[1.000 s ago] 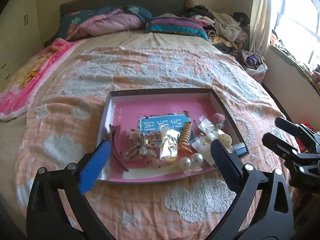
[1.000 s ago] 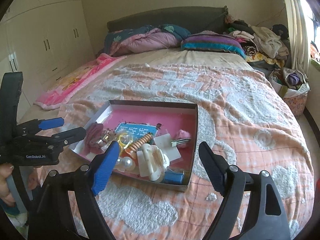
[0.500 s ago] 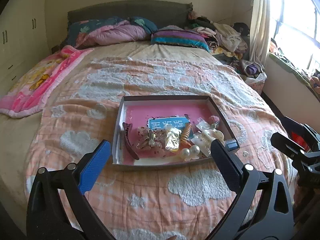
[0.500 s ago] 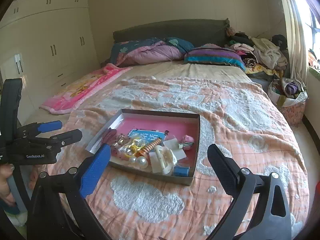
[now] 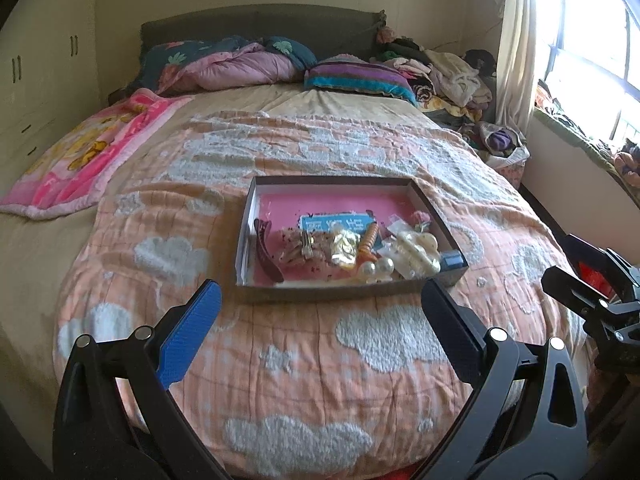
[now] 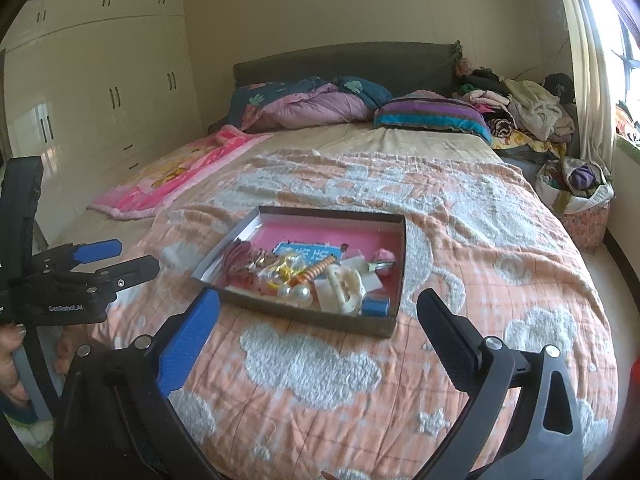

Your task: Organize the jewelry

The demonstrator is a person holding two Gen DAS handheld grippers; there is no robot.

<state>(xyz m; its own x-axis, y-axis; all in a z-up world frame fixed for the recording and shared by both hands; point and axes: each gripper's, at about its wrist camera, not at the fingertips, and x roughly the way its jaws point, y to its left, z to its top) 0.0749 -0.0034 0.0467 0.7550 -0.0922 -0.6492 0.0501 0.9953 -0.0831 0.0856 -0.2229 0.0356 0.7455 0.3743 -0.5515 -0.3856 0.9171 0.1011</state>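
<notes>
The jewelry sits in a shallow box [image 5: 434, 216] with a pink floor, lying flat on the orange blanket [image 5: 280, 344] near the foot of the bed. Everything in it is heaped toward the near side: a dark red hair clip [image 5: 267, 250] at the left, a blue card [image 5: 334, 224] behind, a gold packet [image 5: 345, 249], an orange spiral piece [image 5: 369, 238], two big pearls [image 5: 376, 269], a cream claw clip [image 5: 418, 250] and a small blue box [image 5: 451, 259] in the near right corner. The far half of the box floor is bare. By my judgement the pile is jumbled rather than sorted, though all the pieces are inside the box and none lie on the blanket. That fits either a collection waiting to be sorted or one just gathered in. The left gripper [image 5: 320, 316] and the right gripper [image 6: 318, 322] both hang short of the box with fingers spread wide and nothing between them.
</notes>
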